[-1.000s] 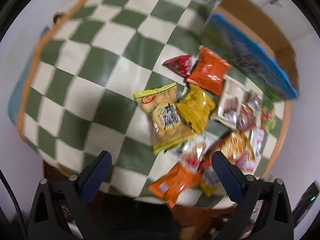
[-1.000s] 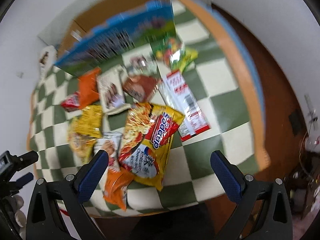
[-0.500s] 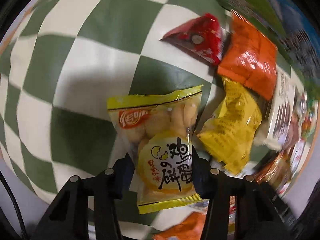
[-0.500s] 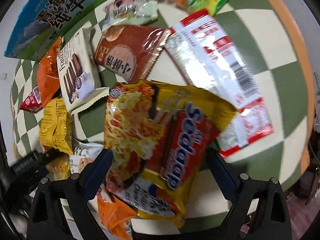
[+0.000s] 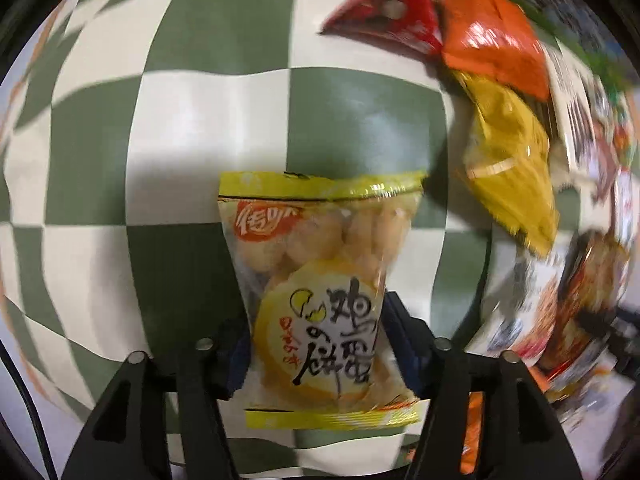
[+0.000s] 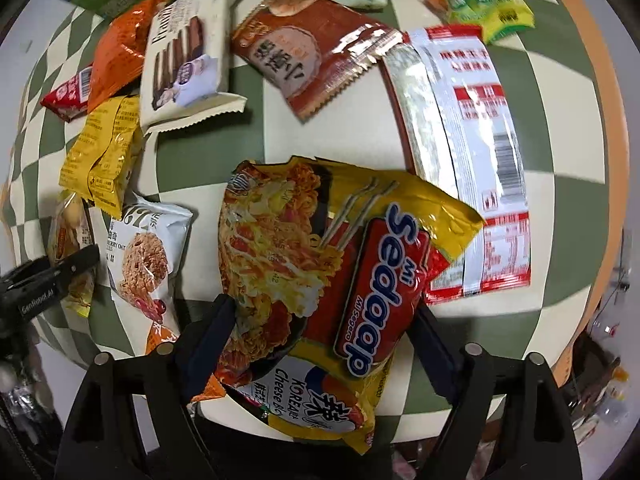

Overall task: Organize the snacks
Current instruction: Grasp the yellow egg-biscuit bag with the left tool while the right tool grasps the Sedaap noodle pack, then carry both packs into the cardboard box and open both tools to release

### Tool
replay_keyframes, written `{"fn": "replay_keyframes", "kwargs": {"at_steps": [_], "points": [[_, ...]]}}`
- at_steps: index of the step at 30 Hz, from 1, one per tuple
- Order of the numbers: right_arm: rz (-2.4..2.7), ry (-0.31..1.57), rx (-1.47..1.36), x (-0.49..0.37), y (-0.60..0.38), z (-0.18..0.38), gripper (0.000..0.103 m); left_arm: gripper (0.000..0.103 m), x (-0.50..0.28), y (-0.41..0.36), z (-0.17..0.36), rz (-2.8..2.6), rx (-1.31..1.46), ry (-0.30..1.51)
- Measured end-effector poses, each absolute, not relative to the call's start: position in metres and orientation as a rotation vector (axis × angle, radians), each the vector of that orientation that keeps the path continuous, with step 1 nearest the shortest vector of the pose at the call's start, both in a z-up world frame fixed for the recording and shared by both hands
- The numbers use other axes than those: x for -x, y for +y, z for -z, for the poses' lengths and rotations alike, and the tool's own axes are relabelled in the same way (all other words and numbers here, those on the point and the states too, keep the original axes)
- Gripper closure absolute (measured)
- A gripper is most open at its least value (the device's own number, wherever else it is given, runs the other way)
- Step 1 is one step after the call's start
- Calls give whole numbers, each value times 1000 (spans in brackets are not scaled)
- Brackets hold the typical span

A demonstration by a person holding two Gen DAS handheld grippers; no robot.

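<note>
Both grippers have closed in since a second ago: the left gripper (image 5: 316, 344) clamps the biscuit bag (image 5: 320, 280) above the checkered cloth (image 5: 200, 120), the right gripper (image 6: 320, 340) pinches the noodle packet (image 6: 320, 280).

A table with an orange rim (image 6: 600, 184) carries a green-and-white checkered cloth (image 6: 560, 120). On the cloth lie a red-and-white foil packet (image 6: 472, 160), a brown biscuit pouch (image 6: 308, 56), a cream chocolate-stick pack (image 6: 188, 60), an orange bag (image 6: 116, 52), a red packet (image 6: 66, 94) partly under that bag, a small yellow packet (image 6: 104, 152), a white oat-cookie bag (image 6: 140, 252), and a green candy bag (image 6: 476, 0) near the far edge. The Sedaap noodle packet (image 6: 320, 280) overlaps the foil packet's corner.
</note>
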State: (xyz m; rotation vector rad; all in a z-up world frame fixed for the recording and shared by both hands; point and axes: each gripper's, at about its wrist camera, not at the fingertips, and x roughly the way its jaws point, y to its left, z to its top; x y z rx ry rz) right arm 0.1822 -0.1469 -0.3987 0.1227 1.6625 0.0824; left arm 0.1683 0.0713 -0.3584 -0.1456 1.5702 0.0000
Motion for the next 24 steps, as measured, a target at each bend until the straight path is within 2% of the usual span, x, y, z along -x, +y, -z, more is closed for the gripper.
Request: {"fn": "replay_keyframes", "kwargs": {"at_steps": [1, 6, 8, 9, 10, 12, 14, 20, 24], "points": [[-70, 1660, -149, -180, -151, 401, 11, 35, -167, 72, 359, 1, 179, 1570], [6, 1644, -245, -171, -164, 419, 5, 34, -169, 86, 370, -19, 309, 1562], [40, 1646, -236, -167, -155, 422, 5, 42, -166, 99, 374, -39, 322, 1534], [60, 1646, -222, -168, -151, 427, 5, 51, -165, 100, 373, -54, 297, 1519], [72, 1644, -208, -171, -146, 435, 5, 55, -162, 103, 372, -64, 271, 1505], [68, 1635, -170, -169, -138, 443, 7, 59, -155, 103, 373, -87, 252, 1487], [55, 1623, -170, -165, -137, 448, 14, 60, -145, 101, 374, -106, 235, 1479], [-8, 1583, -146, -149, -143, 437, 15, 61, -115, 81, 360, -142, 184, 1430], [-75, 1540, -185, -143, -150, 413, 15, 61, -92, 71, 327, -104, 192, 1375]]}}
